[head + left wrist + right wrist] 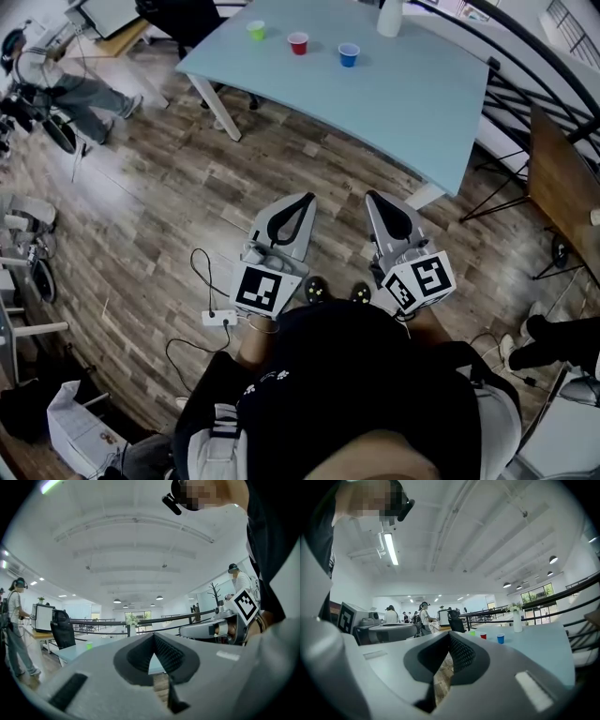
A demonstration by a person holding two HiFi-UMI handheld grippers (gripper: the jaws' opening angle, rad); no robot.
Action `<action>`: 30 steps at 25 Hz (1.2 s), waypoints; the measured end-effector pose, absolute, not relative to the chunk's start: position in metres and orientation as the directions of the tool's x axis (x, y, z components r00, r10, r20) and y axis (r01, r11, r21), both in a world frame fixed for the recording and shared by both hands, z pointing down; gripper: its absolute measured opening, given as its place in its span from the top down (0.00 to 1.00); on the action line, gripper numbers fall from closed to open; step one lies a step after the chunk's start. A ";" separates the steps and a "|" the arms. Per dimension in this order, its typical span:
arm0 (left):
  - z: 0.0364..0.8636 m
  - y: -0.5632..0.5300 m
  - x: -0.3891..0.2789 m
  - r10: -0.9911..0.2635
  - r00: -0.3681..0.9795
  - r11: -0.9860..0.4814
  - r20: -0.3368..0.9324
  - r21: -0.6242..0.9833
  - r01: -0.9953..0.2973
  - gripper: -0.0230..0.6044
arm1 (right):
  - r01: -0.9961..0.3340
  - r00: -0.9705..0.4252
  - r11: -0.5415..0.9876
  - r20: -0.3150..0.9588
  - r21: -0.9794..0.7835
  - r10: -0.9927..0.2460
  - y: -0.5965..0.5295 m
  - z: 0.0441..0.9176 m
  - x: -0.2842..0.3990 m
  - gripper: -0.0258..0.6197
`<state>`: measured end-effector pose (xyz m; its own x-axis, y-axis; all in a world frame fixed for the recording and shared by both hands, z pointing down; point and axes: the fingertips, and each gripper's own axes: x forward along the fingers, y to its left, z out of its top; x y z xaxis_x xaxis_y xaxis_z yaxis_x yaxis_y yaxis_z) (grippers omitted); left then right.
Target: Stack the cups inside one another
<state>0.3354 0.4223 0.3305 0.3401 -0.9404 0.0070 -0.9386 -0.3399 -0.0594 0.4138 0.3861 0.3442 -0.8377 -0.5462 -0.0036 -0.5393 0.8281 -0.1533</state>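
A small green plastic cup (pixel 256 30), a small red plastic cup (pixel 298 43) and a small blue plastic cup (pixel 349 55) stand upright in a row, apart from one another, along the far edge of the pale blue bench (pixel 412 103), the green one nearest its left corner. Nothing is nested yet, so the step in hand looks like the approach. The next move calls for reaching one cup and opening to grasp it. The left hand-held gripper (pixel 305 199) and the right hand-held gripper (pixel 372 197) each have their jaws together on nothing. Both are held level over the wooden floor (pixel 141 216), well short of the bench.
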 end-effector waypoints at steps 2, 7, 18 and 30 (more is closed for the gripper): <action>0.331 0.426 0.326 -0.941 0.339 -0.339 0.009 -0.057 -0.939 0.98 | -0.541 -0.837 0.828 0.002 -0.148 -0.547 0.388 0.344 0.405 0.94; 0.334 0.434 0.305 -0.940 0.342 -0.342 0.011 -0.057 -0.938 0.98 | -0.548 -0.834 0.825 0.014 -0.137 -0.552 0.393 0.345 0.385 0.94; 0.338 0.444 0.272 -0.938 0.346 -0.345 0.004 -0.048 -0.937 0.98 | -0.551 -0.833 0.825 0.027 -0.126 -0.552 0.401 0.347 0.351 0.94; 0.354 0.441 0.251 -0.949 0.316 -0.316 0.023 -0.012 -0.949 0.98 | -0.563 -0.824 0.815 0.025 -0.138 -0.565 0.383 0.354 0.339 0.94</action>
<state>0.2507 0.4409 0.3538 0.3156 -0.9486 0.0235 -0.9487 -0.3159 -0.0118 0.3394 0.3834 0.3539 -0.8245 -0.5653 0.0250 -0.5629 0.8150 -0.1375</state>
